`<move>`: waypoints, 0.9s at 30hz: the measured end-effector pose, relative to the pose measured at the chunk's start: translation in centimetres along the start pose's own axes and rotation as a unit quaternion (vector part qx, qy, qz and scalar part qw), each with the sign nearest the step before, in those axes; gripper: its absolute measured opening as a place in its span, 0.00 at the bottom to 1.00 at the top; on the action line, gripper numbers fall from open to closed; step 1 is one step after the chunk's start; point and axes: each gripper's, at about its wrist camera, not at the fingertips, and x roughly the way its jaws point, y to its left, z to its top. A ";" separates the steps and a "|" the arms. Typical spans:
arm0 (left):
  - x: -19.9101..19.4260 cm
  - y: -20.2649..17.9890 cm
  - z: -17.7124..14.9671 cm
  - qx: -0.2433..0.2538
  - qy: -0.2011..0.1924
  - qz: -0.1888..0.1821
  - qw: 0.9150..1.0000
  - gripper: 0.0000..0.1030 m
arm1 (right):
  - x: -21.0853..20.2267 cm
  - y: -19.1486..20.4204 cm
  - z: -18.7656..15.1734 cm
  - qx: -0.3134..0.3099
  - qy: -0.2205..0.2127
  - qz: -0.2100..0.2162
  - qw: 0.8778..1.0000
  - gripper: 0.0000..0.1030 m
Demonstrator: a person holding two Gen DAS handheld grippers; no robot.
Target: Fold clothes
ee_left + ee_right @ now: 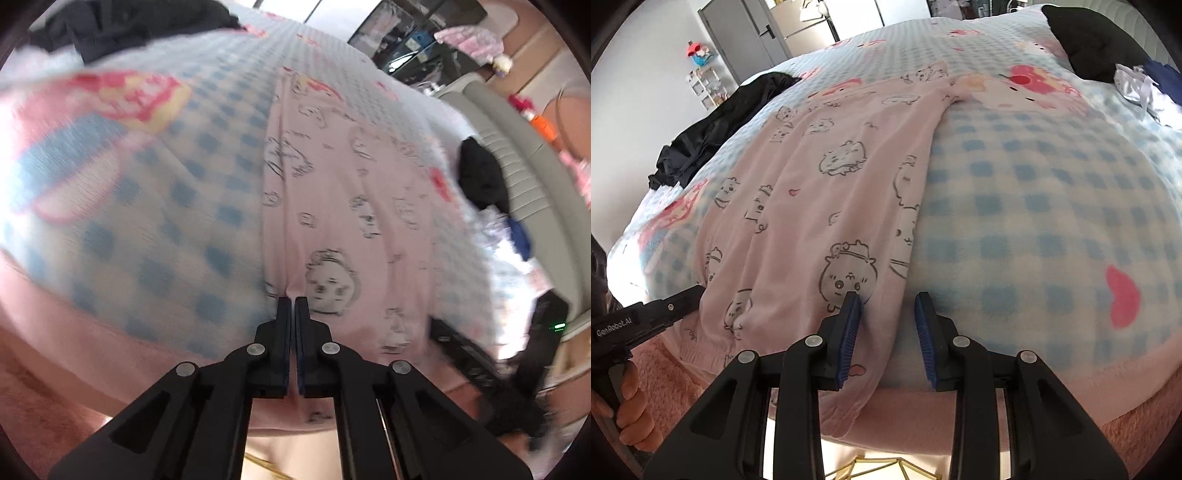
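Observation:
A pink garment [831, 177] printed with cartoon animals lies spread lengthwise on a blue-and-white checked blanket [1034, 206]. In the left wrist view, my left gripper [294, 300] is shut on a pinched fold of the pink garment [351, 206] near its close end. The right wrist view shows the left gripper [694, 293] at the garment's left edge, held by a hand [631, 406]. My right gripper [888, 306] is open and straddles the garment's right edge. Its left finger [851, 317] is over the fabric and its right finger [923, 317] is over the blanket.
A black garment [713, 136] lies on the bed's far left and a black cloth [1097, 48] at the far right corner. White and blue clothes [1145, 88] sit beside that cloth. A pink fuzzy cover [1126, 424] hangs along the near edge. A grey padded headboard [517, 147] borders the bed.

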 end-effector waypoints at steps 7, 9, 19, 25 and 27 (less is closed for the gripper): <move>-1.1 1.2 -0.2 -0.031 -0.009 -0.005 0.999 0.03 | -1.2 -1.9 -0.5 0.039 -0.007 0.011 0.999 0.28; -1.6 1.7 -0.1 -0.052 -0.014 -0.038 0.998 0.04 | -1.7 -2.2 -0.5 0.053 -0.016 0.027 0.998 0.31; -0.4 -0.1 2.1 -0.003 -0.017 -0.038 0.999 0.18 | -0.6 -1.8 0.2 0.035 -0.011 0.064 0.997 0.33; 1.3 -0.6 2.3 0.018 0.005 0.008 1.000 0.04 | -0.3 -2.5 0.0 0.030 -0.014 0.060 0.998 0.33; 1.1 -0.5 2.3 0.017 0.002 0.019 1.000 0.03 | -0.3 -2.7 -0.1 0.030 -0.018 0.055 0.998 0.30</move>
